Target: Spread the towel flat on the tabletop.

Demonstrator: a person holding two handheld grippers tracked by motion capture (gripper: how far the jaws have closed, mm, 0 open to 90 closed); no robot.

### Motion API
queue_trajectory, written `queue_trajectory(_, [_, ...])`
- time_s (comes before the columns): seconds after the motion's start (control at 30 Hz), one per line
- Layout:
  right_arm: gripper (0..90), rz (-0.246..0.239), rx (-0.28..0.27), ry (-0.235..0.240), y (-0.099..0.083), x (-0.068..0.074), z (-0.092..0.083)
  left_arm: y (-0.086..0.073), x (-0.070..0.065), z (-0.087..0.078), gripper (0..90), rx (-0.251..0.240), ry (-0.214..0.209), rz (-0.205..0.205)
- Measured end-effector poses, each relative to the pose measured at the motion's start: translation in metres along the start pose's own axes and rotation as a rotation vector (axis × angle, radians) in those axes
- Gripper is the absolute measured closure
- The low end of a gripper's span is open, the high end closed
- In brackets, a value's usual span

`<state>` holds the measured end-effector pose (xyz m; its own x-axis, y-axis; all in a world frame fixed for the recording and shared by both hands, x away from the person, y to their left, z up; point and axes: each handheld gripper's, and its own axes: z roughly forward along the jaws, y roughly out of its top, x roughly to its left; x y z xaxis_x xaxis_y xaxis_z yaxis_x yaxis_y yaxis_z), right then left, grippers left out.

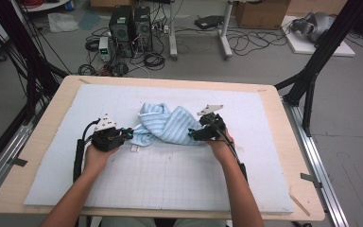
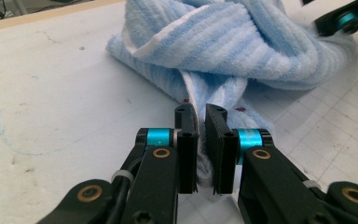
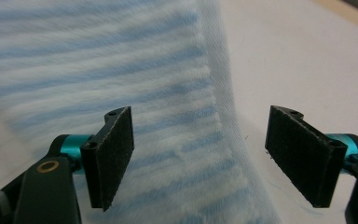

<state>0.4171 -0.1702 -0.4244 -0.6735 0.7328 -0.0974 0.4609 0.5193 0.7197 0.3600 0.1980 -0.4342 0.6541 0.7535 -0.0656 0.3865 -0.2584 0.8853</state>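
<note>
A blue-and-white striped towel (image 1: 166,124) lies crumpled in the middle of the white mat (image 1: 170,175). My left gripper (image 1: 128,134) is at the towel's left end, shut on a fold of its edge; in the left gripper view the cloth (image 2: 223,51) is pinched between the two pads (image 2: 187,154). My right gripper (image 1: 193,135) is at the towel's right end. In the right gripper view its jaws stand wide apart over the towel's hemmed edge (image 3: 214,93), and neither pad (image 3: 114,154) presses on it.
The mat covers most of a wooden table (image 1: 47,127). Beyond the far edge on the floor are computer towers (image 1: 130,26), cables and a cardboard box (image 1: 262,13). Black frame legs (image 1: 312,71) stand right of the table.
</note>
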Motion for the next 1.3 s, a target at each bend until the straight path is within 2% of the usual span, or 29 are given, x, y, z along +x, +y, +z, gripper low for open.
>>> queue_trajectory(0.07, [33.8,0.018,0.037,0.005,0.002,-0.001,0.011,0.000,0.003,-0.002,82.8,-0.008,0.004,-0.009])
queue_trajectory(0.13, [50.3,0.019,0.062,0.039,0.001,-0.002,0.018,-0.001,0.006,-0.005,82.9,-0.016,0.010,-0.021])
queue_trajectory(0.23, [75.0,0.075,0.072,0.103,-0.001,-0.001,0.017,-0.002,0.012,-0.010,82.9,-0.026,0.013,-0.035])
queue_trajectory(0.27, [82.0,0.068,0.081,0.111,0.000,0.001,0.016,-0.002,0.014,-0.011,82.9,-0.032,0.010,-0.043])
queue_trajectory(0.33, [85.1,0.021,0.103,0.097,0.001,0.006,0.011,-0.003,0.018,-0.015,83.0,-0.049,0.006,-0.058])
queue_trajectory(0.47, [86.3,-0.002,0.113,0.099,-0.003,0.008,0.004,-0.004,0.023,-0.019,83.1,-0.065,0.018,-0.070])
queue_trajectory(0.63, [86.7,-0.003,0.112,0.112,-0.013,0.007,-0.007,-0.006,0.030,-0.023,83.2,-0.071,0.038,-0.084])
queue_trajectory(0.73, [86.7,0.017,0.100,0.135,-0.021,0.007,-0.016,-0.007,0.034,-0.025,83.2,-0.077,0.045,-0.097])
queue_trajectory(0.9, [86.7,0.000,0.107,0.147,-0.034,0.008,-0.031,-0.008,0.039,-0.029,83.2,-0.089,0.065,-0.112])
queue_trajectory(1.0, [86.7,-0.002,0.126,0.171,-0.041,0.010,-0.040,-0.009,0.042,-0.032,83.2,-0.091,0.080,-0.120])
queue_trajectory(1.07, [86.5,-0.017,0.116,0.182,-0.044,0.013,-0.047,-0.009,0.043,-0.032,83.2,-0.094,0.080,-0.125])
queue_trajectory(1.1, [84.6,-0.021,0.107,0.181,-0.045,0.013,-0.050,-0.009,0.042,-0.032,83.2,-0.093,0.080,-0.123])
queue_trajectory(1.17, [71.4,-0.010,0.067,0.171,-0.042,0.013,-0.055,-0.009,0.042,-0.031,83.2,-0.092,0.079,-0.119])
queue_trajectory(1.3, [41.5,0.020,-0.071,0.163,-0.024,0.015,-0.060,-0.009,0.041,-0.030,83.2,-0.094,0.079,-0.115])
